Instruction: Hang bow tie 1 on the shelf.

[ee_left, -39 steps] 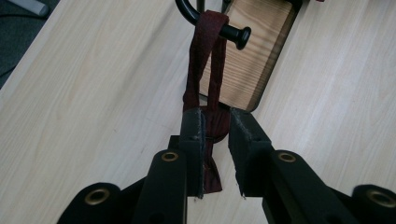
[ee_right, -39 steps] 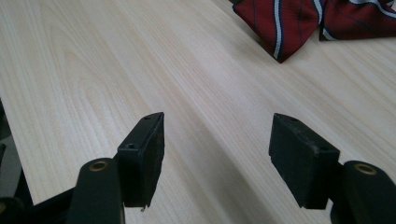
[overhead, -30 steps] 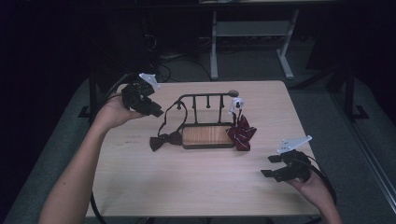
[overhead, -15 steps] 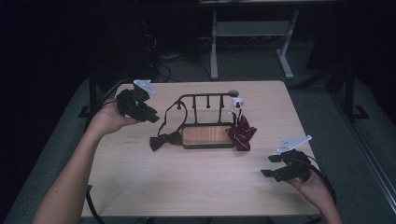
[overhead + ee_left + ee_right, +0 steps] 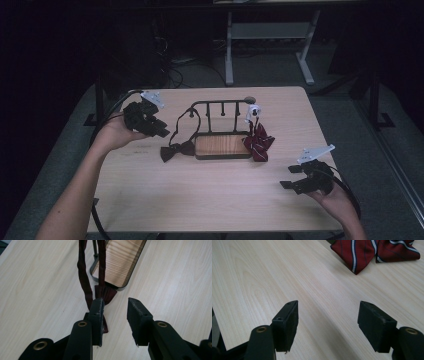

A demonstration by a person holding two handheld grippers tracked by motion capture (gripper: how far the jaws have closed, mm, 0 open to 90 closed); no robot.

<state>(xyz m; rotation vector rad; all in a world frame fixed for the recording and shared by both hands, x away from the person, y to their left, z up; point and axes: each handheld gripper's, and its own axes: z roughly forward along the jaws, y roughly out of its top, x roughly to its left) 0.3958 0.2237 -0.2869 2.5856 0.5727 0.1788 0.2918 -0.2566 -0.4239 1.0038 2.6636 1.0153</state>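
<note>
Dark bow tie [image 5: 176,150] lies on the table [image 5: 210,195] just left of the wooden-base rack [image 5: 222,145], strap looped over its rail; left gripper [image 5: 159,131] and right gripper [image 5: 290,177] both jaws apart, empty.

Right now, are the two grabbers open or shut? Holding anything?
Left gripper: open, holding nothing, by the dark bow tie.
Right gripper: open, holding nothing.

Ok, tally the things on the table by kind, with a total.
Bow ties: 2, a dark bow tie and a red striped bow tie
Racks: 1, the black rack with a wooden base
Total: 3
</note>
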